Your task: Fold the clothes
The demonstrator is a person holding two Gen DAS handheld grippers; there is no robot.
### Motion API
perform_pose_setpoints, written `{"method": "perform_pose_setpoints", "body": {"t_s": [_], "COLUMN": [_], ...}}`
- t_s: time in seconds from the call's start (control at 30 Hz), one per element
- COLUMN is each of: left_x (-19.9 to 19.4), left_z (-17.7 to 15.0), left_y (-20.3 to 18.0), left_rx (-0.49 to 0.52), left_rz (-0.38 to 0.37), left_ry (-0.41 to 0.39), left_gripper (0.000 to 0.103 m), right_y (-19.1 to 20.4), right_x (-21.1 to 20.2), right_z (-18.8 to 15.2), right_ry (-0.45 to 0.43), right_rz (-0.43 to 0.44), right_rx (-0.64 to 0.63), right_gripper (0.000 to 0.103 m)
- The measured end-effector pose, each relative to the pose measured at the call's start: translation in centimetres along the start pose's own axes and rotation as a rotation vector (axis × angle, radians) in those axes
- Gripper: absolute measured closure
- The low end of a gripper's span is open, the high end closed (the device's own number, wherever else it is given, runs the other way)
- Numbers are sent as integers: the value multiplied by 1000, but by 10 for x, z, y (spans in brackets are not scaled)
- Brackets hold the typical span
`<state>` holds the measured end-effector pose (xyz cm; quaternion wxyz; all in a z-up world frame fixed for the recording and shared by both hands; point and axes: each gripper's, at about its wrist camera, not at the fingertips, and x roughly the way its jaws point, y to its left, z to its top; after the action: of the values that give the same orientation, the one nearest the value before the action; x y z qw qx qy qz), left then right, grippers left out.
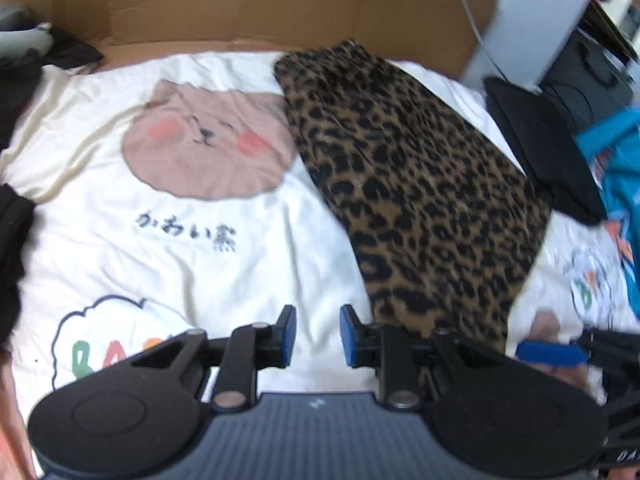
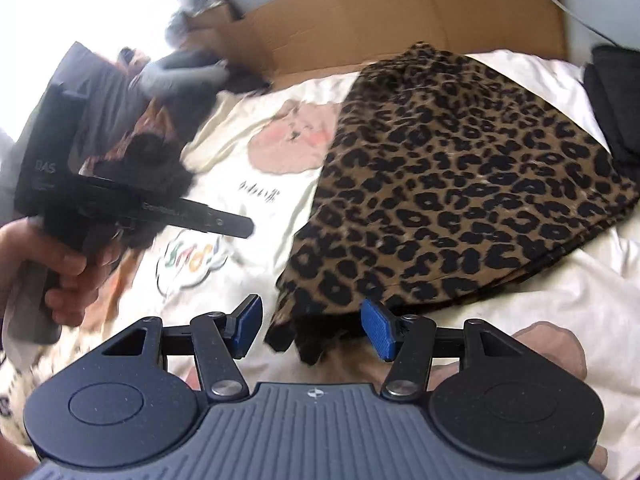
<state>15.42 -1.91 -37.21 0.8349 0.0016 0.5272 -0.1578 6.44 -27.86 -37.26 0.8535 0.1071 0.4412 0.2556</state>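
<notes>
A folded leopard-print garment [image 1: 416,184] lies flat on the white bedsheet [image 1: 200,264], slanting from the far middle to the near right. My left gripper [image 1: 318,332] stands open over the bare sheet just left of the garment's near end, with nothing between its fingers. In the right wrist view the same garment [image 2: 460,184] fills the right half. My right gripper [image 2: 314,326] is open, and the garment's dark near corner [image 2: 300,340] hangs between its blue pads [image 2: 378,330]. A person's hand [image 2: 68,276] holds the left gripper's handle at the left.
The sheet carries a pink bear print [image 1: 208,140] and coloured lettering. A flattened cardboard sheet [image 1: 240,4] stands along the far edge. Dark clothes [image 1: 12,220] are piled at the left; a black bag [image 1: 536,136] and a blue garment [image 1: 620,184] lie at the right.
</notes>
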Motion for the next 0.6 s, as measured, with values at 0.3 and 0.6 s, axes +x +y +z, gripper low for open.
{"method": "perform_pose_setpoints", "body": {"t_s": [0.3,0.6], "left_x": [14,17], "left_z": [-35,-43], "left_y": [4,-4], "left_rx": [10,92], "left_rz": [-99,-148], "left_ry": [30,31], "left_gripper": [75,66], "right_y": [3,1], "right_x": [17,28], "right_z": [-7,-4], "right_ry": [66,81], "right_rz": [23,54], "right_rx": [74,87], "right_gripper": [41,89]}}
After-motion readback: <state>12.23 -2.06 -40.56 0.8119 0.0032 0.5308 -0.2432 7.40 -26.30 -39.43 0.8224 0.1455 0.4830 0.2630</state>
